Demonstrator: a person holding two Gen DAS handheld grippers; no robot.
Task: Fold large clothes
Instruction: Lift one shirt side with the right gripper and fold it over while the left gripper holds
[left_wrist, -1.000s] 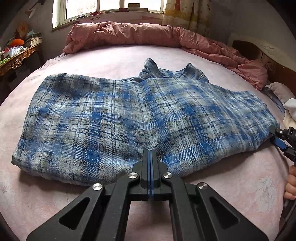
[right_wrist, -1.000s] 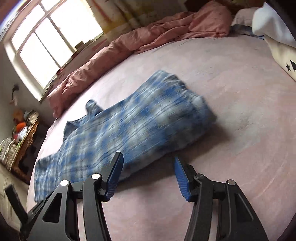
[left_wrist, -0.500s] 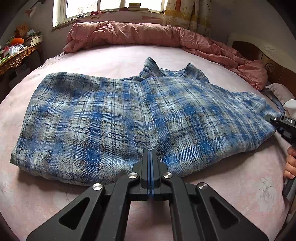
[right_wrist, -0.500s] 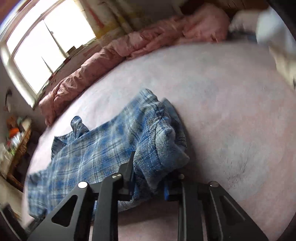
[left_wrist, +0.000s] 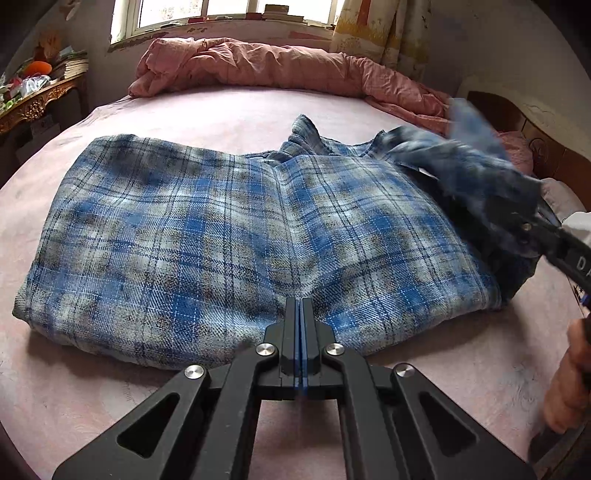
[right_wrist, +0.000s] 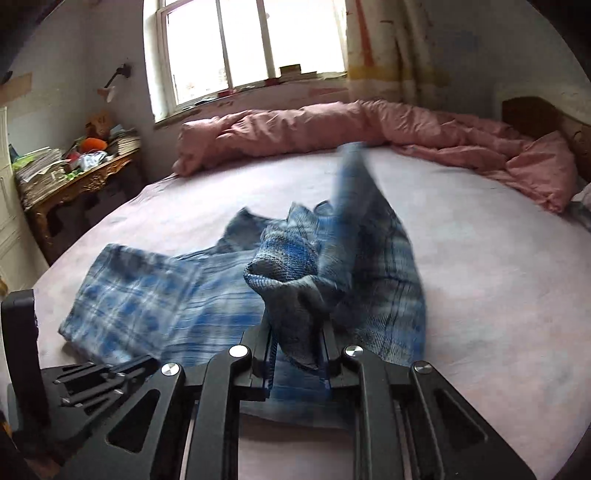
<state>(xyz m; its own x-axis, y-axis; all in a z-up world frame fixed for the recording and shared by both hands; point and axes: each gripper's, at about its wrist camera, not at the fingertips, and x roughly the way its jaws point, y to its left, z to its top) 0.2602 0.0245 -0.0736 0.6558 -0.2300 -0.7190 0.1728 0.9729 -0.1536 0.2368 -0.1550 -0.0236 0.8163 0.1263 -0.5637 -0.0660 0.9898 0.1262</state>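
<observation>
Right gripper (right_wrist: 297, 354): jaws closing on a thick bunched wad of the blue plaid shirt (left_wrist: 240, 236), which fills the gap between the pads and rises in a blurred ridge ahead of them; the fabric is thus gripped and lifted at the shirt's right-hand end, seemingly so that this end can be carried across the body as a fold. In the left wrist view the same gripper (left_wrist: 532, 229) enters from the right edge with a dark, motion-blurred mass of cloth draped over its tips, and a hand (left_wrist: 569, 373) shows at the frame's margin. Left gripper (left_wrist: 300, 317): jaws clenched together with nothing visibly between them, their tips at or just over the near hem around its middle; whether they press the cloth cannot be told, though the posture suggests an anchor that keeps the hem from sliding while the other end is pulled. The shirt lies spread on the pink bed sheet (left_wrist: 221, 107), its long axis running left to right across the left wrist view, its collar (left_wrist: 306, 129) pointing away toward the window (right_wrist: 255, 44). The rolled pink duvet (left_wrist: 258, 62) lies along the far edge of the bed, well apart from the garment; a cluttered wooden side table (right_wrist: 74, 181) stands beyond the bed on the left.
</observation>
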